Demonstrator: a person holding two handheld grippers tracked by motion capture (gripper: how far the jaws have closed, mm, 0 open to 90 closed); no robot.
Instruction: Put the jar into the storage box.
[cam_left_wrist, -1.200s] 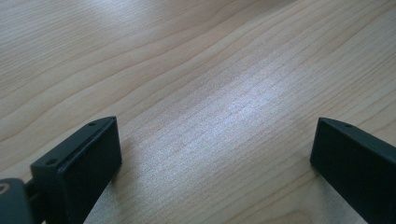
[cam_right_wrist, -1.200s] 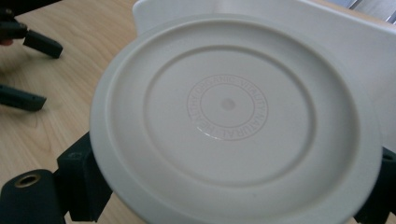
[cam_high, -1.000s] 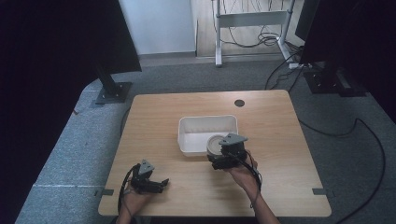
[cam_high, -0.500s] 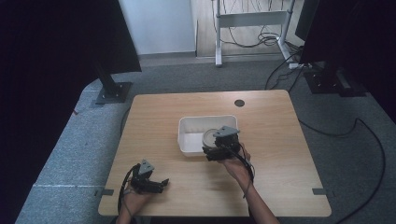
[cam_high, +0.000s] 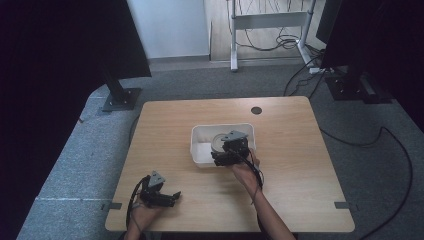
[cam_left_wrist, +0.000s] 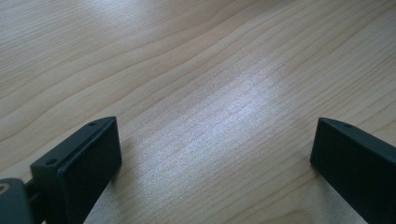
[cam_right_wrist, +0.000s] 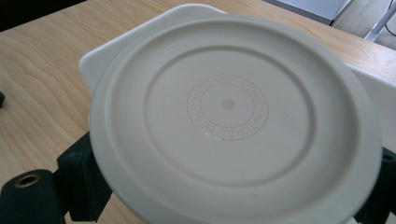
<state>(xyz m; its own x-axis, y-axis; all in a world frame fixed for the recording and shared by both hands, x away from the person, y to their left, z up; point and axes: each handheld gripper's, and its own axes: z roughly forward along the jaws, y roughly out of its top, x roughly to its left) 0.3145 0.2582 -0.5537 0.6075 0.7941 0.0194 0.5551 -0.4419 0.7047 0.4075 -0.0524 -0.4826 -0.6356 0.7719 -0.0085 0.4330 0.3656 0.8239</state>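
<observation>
Right gripper sits over the near rim of the white rectangular tub, just past table centre toward 12 o'clock from my seat. It is clamped on a round off-white disc, a lid or shallow plate by the look of it; I cannot tell which. In the right gripper view the disc faces the camera, with raised concentric rings and an embossed ring of lettering about a central dimple. Its edge sits between the two black jaws, one at 8 o'clock of the disc and one at 4 o'clock. A rounded corner of the tub peeks out behind the disc at 11 o'clock, with the wooden table beyond it.

From the high view the disc reads as a greyish round shape above the tub's right half, at 11 o'clock from my right hand. Whether it touches the tub's floor I cannot tell.

Left gripper rests low at the near left corner of the table, at about 8 o'clock from the tub and well apart from it. Its jaws stand wide apart; in the left gripper view there is bare wood grain between them, with a pale sheen of reflected light on the surface. Nothing held.
</observation>
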